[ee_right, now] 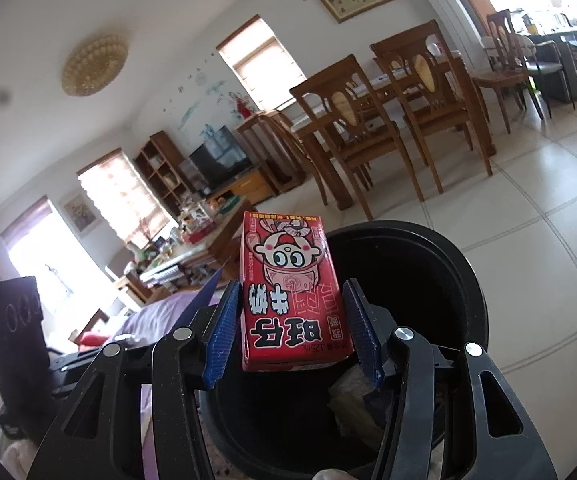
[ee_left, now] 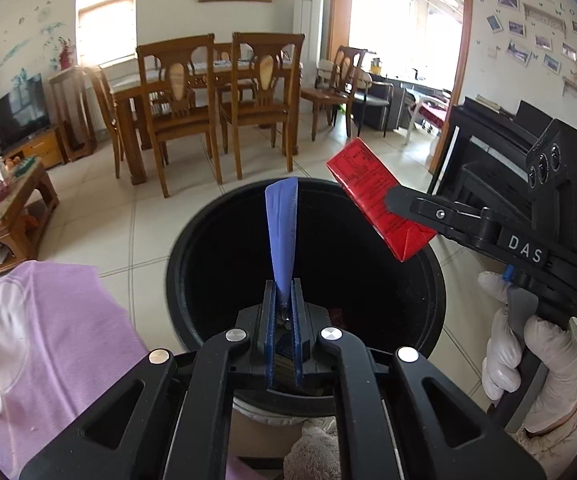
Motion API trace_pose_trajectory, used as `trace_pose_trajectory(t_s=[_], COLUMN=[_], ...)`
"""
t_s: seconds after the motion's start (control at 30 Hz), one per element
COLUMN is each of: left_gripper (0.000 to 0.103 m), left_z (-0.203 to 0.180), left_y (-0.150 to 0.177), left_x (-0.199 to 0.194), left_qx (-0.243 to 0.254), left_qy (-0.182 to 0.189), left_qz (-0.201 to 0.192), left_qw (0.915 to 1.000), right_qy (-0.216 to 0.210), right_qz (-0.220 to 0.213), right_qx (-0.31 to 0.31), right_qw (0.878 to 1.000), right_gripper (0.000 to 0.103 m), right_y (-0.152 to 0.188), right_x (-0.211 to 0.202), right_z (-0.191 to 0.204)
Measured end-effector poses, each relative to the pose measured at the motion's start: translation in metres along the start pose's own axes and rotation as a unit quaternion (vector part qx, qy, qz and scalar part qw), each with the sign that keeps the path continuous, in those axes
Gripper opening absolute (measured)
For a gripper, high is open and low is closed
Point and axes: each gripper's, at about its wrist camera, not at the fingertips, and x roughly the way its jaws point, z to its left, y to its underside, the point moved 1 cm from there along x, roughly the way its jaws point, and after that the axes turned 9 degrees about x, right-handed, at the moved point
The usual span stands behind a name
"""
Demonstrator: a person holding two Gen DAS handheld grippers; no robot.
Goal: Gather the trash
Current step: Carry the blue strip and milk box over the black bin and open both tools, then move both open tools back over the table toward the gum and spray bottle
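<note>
Left gripper (ee_left: 283,300) pinched on blue wrapper (ee_left: 282,236); right gripper (ee_right: 292,328) spread beside red carton (ee_right: 288,292) — could miss black bin (ee_left: 440,292) at frame centre if tilted.

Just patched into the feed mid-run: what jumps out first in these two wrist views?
The red milk carton stands out: it sits between the right claw pads over the black trash bin, though the pads look slightly apart from its sides. In the left wrist view, the left claw is shut on a flat blue wrapper sticking up over the same bin's mouth.
</note>
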Motion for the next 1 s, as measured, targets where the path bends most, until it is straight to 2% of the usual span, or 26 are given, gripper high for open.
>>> trace_pose_trajectory(t_s=[0.23,0.5,0.53,0.57,0.6,0.63,0.7,0.8,0.9,1.0], left_gripper=[0.008,0.017,0.02,0.023,0.034,0.053,0.067,0.069,0.082,0.085], left_z=[-0.015,-0.024,-0.024,-0.025,-0.025,-0.025,-0.025,-0.024,-0.023,-0.018], left_y=[0.0,-0.002,-0.002,-0.002,-0.002,-0.002,-0.002,-0.002,0.0,0.004], left_x=[0.02,0.028,0.027,0.025,0.022,0.019,0.01,0.0,-0.012,-0.026], left_qx=[0.008,0.024,0.025,0.026,0.027,0.028,0.03,0.035,0.032,0.03], left_qy=[0.011,0.01,0.007,0.004,0.0,-0.004,-0.016,-0.022,-0.03,-0.042], left_qz=[0.022,0.033,0.033,0.032,0.029,0.024,0.007,-0.003,-0.012,-0.023], left_qw=[0.9997,0.9991,0.9991,0.9991,0.9992,0.9993,0.9994,0.9991,0.999,0.9984], right_qy=[0.005,0.011,0.012,0.011,0.011,0.012,0.009,0.009,0.008,0.01], right_qz=[0.004,0.011,0.011,0.012,0.011,0.011,0.009,0.008,0.008,0.008], right_qx=[0.028,0.047,0.047,0.048,0.048,0.046,0.044,0.042,0.04,0.033], right_qw=[1.0,0.999,0.999,0.999,0.999,0.999,0.999,0.999,0.999,0.999], right_gripper=[0.053,0.054,0.055,0.061,0.064,0.066,0.066,0.073,0.076,0.084], right_y=[0.007,0.015,0.015,0.016,0.016,0.016,0.017,0.018,0.019,0.022], right_x=[0.012,0.019,0.019,0.019,0.019,0.018,0.017,0.015,0.014,0.015], right_z=[-0.017,-0.023,-0.022,-0.022,-0.021,-0.02,-0.018,-0.012,-0.003,0.009])
